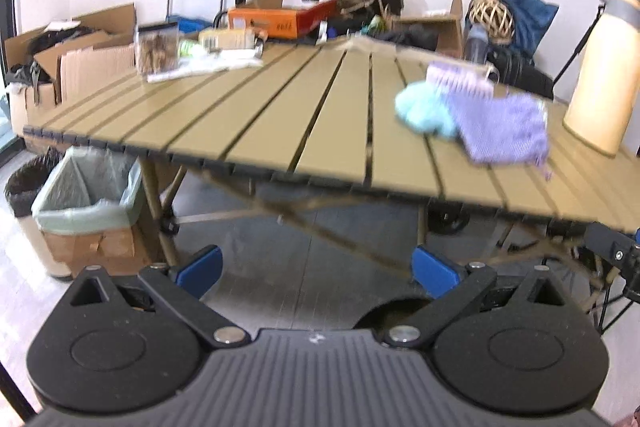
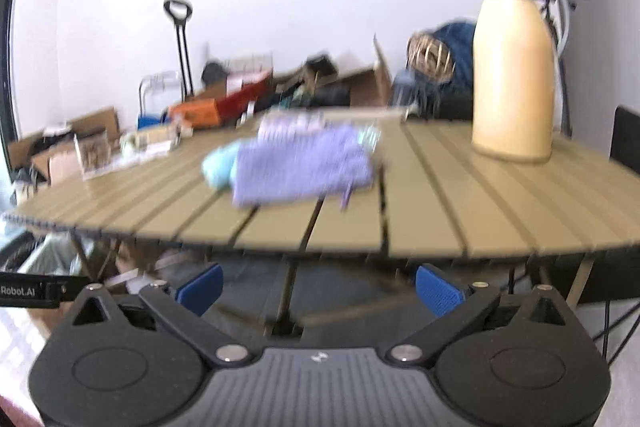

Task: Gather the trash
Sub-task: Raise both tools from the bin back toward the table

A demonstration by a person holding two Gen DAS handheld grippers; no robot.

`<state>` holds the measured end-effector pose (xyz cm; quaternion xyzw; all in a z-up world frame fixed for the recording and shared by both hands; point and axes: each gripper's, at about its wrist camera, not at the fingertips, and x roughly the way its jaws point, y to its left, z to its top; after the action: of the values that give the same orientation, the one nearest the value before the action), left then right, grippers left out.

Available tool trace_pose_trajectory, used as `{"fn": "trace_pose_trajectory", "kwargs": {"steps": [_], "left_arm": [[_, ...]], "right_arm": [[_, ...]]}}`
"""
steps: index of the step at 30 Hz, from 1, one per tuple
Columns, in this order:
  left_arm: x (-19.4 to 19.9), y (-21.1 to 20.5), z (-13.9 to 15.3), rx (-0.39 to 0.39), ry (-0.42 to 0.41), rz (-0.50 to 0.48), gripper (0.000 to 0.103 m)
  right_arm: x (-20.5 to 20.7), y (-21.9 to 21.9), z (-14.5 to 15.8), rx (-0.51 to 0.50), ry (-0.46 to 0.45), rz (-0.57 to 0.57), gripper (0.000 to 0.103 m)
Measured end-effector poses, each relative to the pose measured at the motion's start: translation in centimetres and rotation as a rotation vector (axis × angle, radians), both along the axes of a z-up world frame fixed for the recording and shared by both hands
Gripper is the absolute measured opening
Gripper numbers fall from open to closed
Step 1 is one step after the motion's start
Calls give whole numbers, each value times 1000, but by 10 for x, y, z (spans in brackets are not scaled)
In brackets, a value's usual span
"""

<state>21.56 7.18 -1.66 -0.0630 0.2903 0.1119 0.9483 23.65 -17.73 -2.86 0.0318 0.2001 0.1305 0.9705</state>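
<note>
**Both grippers empty and low, with the trash up on the table ahead**

Nearest you, both tools hang below the table edge. Your left gripper [image 1: 316,269] has its blue fingers [image 1: 200,269] spread wide with nothing between them, and they touch nothing. Your right gripper [image 2: 318,287] is the same: released, empty, clear of the slatted table [image 2: 440,211].

The first risk, I judge, is that edge: rise straight up from here and a finger could catch the underside of the slats and jolt whatever stands on top.

Further in, the crumpled purple wrapper [image 2: 300,163] lies on the tabletop touching a pale blue wad [image 2: 218,167]; both views are blurred, so exactly what each is stays uncertain. Pinch carelessly and you may take only one, or push the pile away across the slats.

To the right, well apart from the pile, stands the cream jug [image 2: 512,75]; a wide swing with the right tool could tip it.

Farthest left, on the floor, the lined bin [image 1: 88,195] sits beside the table leg; a loose hold could drop the trash short of it.
</note>
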Motion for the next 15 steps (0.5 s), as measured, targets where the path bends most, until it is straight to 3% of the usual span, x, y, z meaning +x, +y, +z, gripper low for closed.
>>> {"fn": "trace_pose_trajectory", "kwargs": {"steps": [5,15], "left_arm": [[20,-7,17,-8,-47,5,103],[69,-17,38,15,-101,10,103]], "right_arm": [[34,-8,19,12,-60,-6,103],[95,13,18,-26,-50,-11,103]]}}
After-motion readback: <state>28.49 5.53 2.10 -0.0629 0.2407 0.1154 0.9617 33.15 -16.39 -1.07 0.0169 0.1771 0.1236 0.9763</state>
